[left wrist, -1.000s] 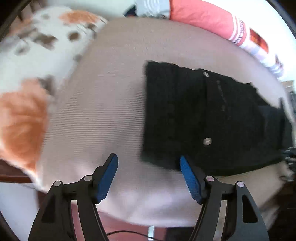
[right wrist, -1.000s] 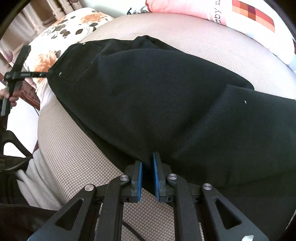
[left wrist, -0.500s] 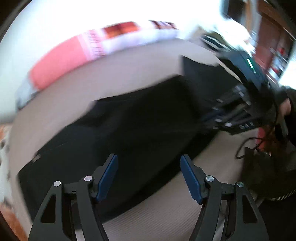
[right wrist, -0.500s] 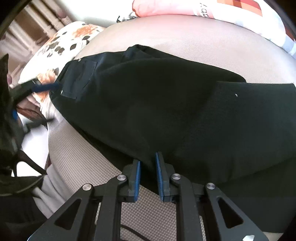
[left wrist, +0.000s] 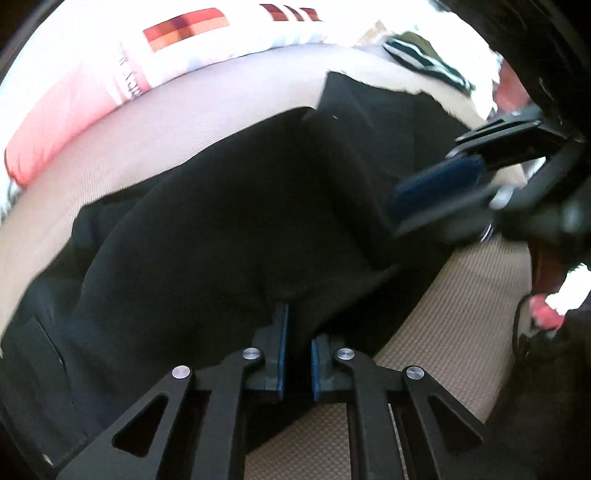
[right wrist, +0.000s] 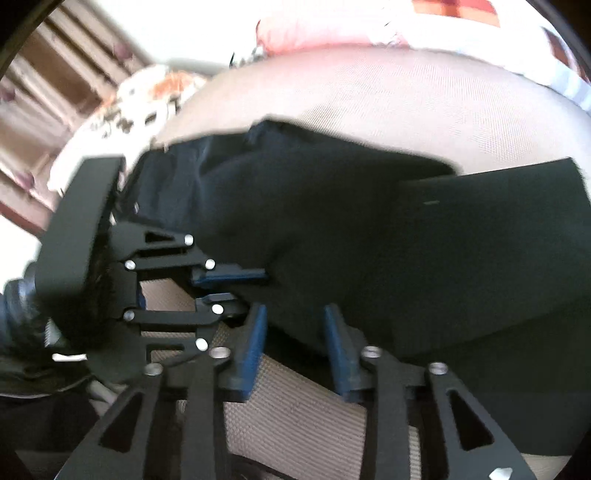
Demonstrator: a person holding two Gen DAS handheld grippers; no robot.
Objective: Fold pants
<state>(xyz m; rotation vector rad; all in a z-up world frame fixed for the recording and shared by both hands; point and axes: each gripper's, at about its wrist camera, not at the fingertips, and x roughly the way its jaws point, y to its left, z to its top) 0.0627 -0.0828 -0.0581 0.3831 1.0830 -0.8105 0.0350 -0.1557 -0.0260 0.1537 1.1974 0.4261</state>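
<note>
We see one pair of black pants (left wrist: 229,221) mid-frame on the beige bed (left wrist: 443,332). Our left claw (left wrist: 297,354) pinches its near edge; our right claw (right wrist: 293,343) is spread. One pink pillow (left wrist: 74,107) lies upper left.

I saw the black pants (left wrist: 229,221) lying partly folded across the beige cushion (left wrist: 454,332), one leg doubled over the other.

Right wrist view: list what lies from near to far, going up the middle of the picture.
Right claw → beige woven bed cover → black pants → bare beige cover again → pink-and-white pillow at the far edge.
</note>
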